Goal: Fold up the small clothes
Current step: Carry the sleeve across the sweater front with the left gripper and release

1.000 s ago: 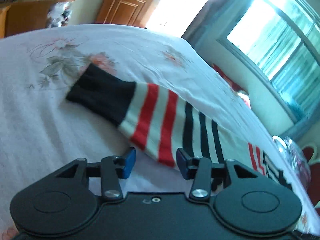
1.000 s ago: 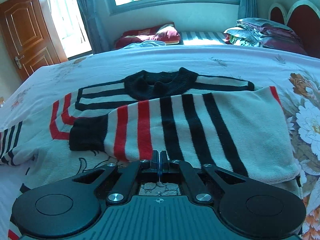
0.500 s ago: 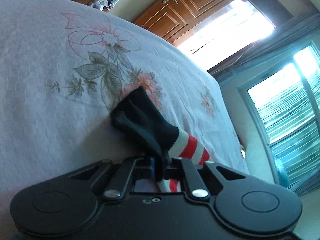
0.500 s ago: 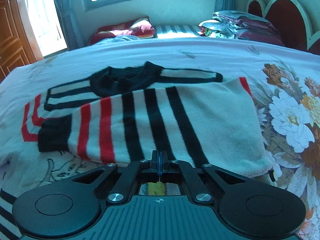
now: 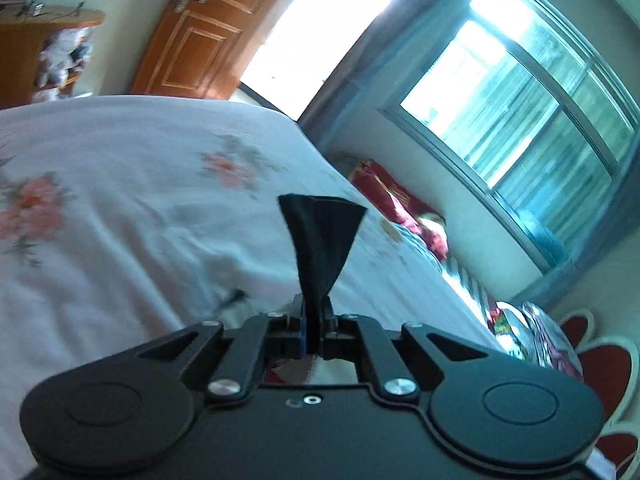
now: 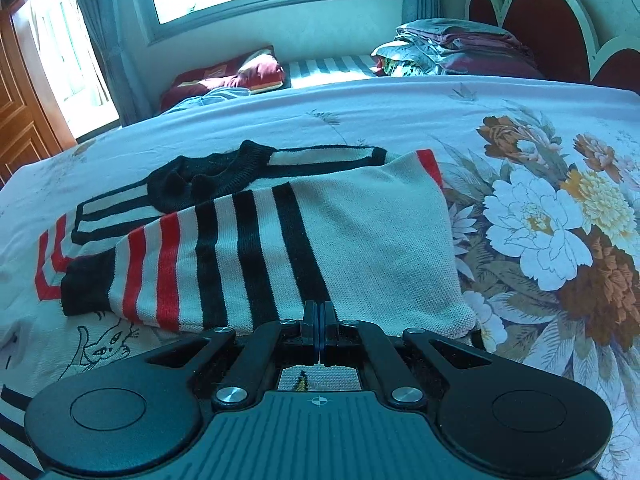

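left gripper (image 5: 314, 312) jaws pinch sweater cuff (image 5: 322, 236) | right gripper (image 6: 319, 320) jaws closed, seemingly empty | sweater (image 6: 320, 236) on bed (image 6: 360, 108)

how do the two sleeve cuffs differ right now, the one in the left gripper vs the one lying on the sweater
The left cuff is pinched in the left gripper, lifted off the bed and fanned out. The right cuff lies flat on the sweater, ungripped, with its striped sleeve showing. Both are black knit.
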`<state>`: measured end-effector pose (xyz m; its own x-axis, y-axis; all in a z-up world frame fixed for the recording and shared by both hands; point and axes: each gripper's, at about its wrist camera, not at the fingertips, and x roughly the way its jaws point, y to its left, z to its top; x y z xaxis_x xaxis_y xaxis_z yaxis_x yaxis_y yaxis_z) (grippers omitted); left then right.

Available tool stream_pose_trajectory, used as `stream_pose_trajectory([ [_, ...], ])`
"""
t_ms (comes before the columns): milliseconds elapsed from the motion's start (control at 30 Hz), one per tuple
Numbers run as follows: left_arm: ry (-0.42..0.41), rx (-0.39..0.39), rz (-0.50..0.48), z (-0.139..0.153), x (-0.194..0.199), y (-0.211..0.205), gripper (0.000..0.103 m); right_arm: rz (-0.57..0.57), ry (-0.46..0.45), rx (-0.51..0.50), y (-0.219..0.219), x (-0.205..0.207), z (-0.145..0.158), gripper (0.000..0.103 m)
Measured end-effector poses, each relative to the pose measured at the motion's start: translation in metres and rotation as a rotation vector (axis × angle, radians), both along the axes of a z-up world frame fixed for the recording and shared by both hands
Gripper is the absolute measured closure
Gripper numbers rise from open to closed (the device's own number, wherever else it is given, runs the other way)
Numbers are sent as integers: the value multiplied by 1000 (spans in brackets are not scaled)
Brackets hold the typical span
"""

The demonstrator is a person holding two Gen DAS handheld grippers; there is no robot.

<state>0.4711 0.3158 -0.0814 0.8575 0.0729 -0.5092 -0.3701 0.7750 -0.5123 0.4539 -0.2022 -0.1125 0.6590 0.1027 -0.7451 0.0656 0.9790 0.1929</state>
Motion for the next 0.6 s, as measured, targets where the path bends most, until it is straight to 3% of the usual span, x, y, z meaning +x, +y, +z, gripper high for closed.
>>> stream_pose_trajectory([
  [333, 58, 207, -443, -6, 63, -221, 99, -51, -26, 64, -45, -13, 4, 103],
  [600, 116, 349, -695, -40, 68, -345, 99, -118, -39, 108, -89, -30, 7, 103],
])
